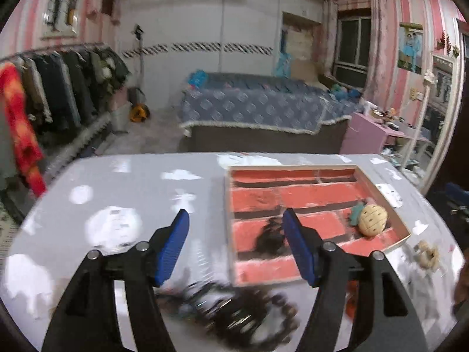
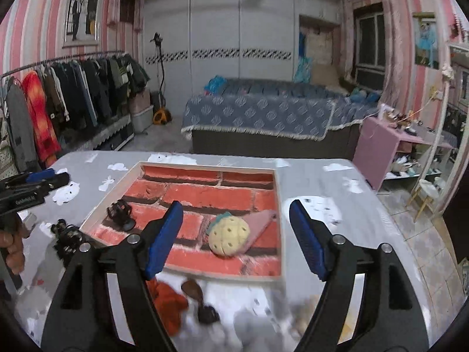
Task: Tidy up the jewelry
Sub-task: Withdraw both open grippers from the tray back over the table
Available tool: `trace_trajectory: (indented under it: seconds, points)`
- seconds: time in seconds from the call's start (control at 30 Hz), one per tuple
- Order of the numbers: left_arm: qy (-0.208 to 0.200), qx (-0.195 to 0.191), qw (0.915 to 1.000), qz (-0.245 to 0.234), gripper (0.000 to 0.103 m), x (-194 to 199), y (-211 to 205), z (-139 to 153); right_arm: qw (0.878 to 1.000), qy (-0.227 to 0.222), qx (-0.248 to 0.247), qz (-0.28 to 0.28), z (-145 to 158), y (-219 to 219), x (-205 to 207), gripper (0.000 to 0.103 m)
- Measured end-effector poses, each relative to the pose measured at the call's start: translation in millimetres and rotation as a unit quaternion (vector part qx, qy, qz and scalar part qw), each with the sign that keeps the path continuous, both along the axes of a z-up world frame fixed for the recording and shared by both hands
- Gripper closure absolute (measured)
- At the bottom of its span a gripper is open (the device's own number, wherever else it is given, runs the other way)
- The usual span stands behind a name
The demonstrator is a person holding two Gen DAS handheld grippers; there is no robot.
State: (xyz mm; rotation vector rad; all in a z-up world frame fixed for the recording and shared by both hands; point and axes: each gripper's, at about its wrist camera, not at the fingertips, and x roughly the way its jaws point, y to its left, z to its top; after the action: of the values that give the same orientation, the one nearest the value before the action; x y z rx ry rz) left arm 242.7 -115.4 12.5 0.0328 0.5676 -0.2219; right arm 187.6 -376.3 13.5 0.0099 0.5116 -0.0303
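A brick-print tray (image 2: 280, 220) sits mid-table w/ a cream pineapple-shaped piece (image 2: 229, 235) in its near right part and a small dark piece (image 2: 119, 209) near its left wall; more jewelry lies outside: a dark tangle of beads & chains (image 1: 234, 314) just in front of the tray, an orange piece (image 2: 167, 302) and brown beads (image 2: 192, 289) also at its front edge. My left gripper (image 1: 234, 243) and right gripper (image 2: 236, 234) both hang above the tray's front, fingers spread wide, holding nothing. Risk, imo: the tangle could lift as one clump & snag, or a finger could nudge the tray.

dark jewelry pile (image 1: 234, 311): motion-blurred, unreadable | cream item (image 2: 304, 314): blurred, behind right arm
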Motion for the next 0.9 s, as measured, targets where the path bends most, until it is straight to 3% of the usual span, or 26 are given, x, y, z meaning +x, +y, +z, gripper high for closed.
trace_trajectory:
  seconds: [0.27,0.4,0.6,0.9]
  points:
    - [-0.022,0.011,0.9990,0.037,0.038,-88.6,40.1,-13.9,1.000,-0.011,0.007,-0.009,-6.7,0.8,-101.1,0.022]
    - [-0.018,0.006,0.9995,0.026,0.038,-130.7,42.0,-31.3,1.000,-0.011,0.014,-0.016,-21.2,10.0,-141.4,0.022]
    - [0.016,0.003,0.9999,0.002,0.038,-165.7,35.6,-60.1,1.000,0.007,0.024,-0.018,-42.9,25.7,-168.3,0.022]
    - [0.004,-0.006,1.0000,0.001,0.038,-182.8,38.4,-57.8,1.000,0.001,0.014,-0.016,-42.0,36.2,-179.8,0.022]
